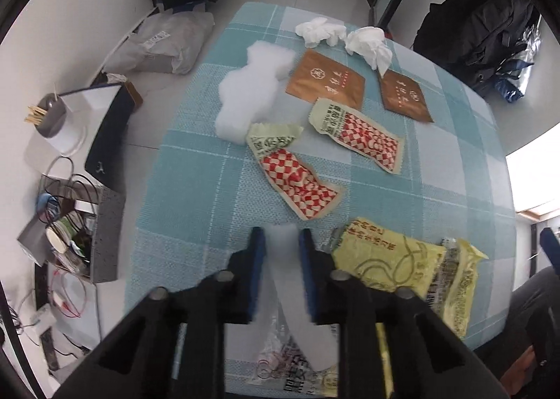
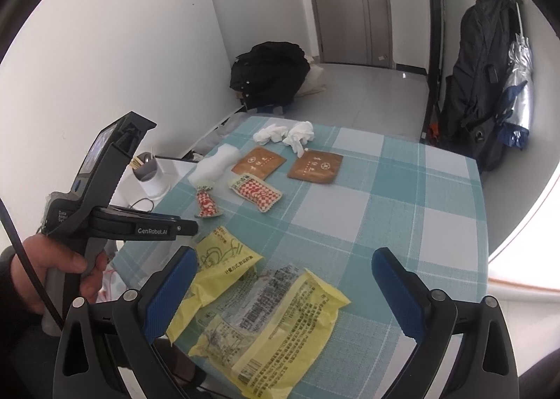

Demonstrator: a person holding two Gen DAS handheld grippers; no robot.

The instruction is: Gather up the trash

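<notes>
Trash lies on a teal checked tablecloth (image 1: 437,188). My left gripper (image 1: 281,241) is shut on a white foam piece (image 1: 287,266) above the near edge. Ahead lie two red-checked wrappers (image 1: 297,181) (image 1: 360,136), two brown packets (image 1: 325,80) (image 1: 406,97), a larger white foam piece (image 1: 252,87) and two crumpled tissues (image 1: 320,31) (image 1: 369,45). Yellow wrappers (image 1: 406,262) lie to its right. My right gripper (image 2: 283,294) is open above two yellow wrappers (image 2: 276,325) (image 2: 217,259). The left gripper body (image 2: 115,220) shows at its left.
A grey box of clutter (image 1: 80,234) and a white cup with sticks (image 1: 52,118) stand left of the table. Black bags sit on the floor by the wall (image 2: 269,73) and at the right (image 2: 486,83). A door (image 2: 350,3) is at the back.
</notes>
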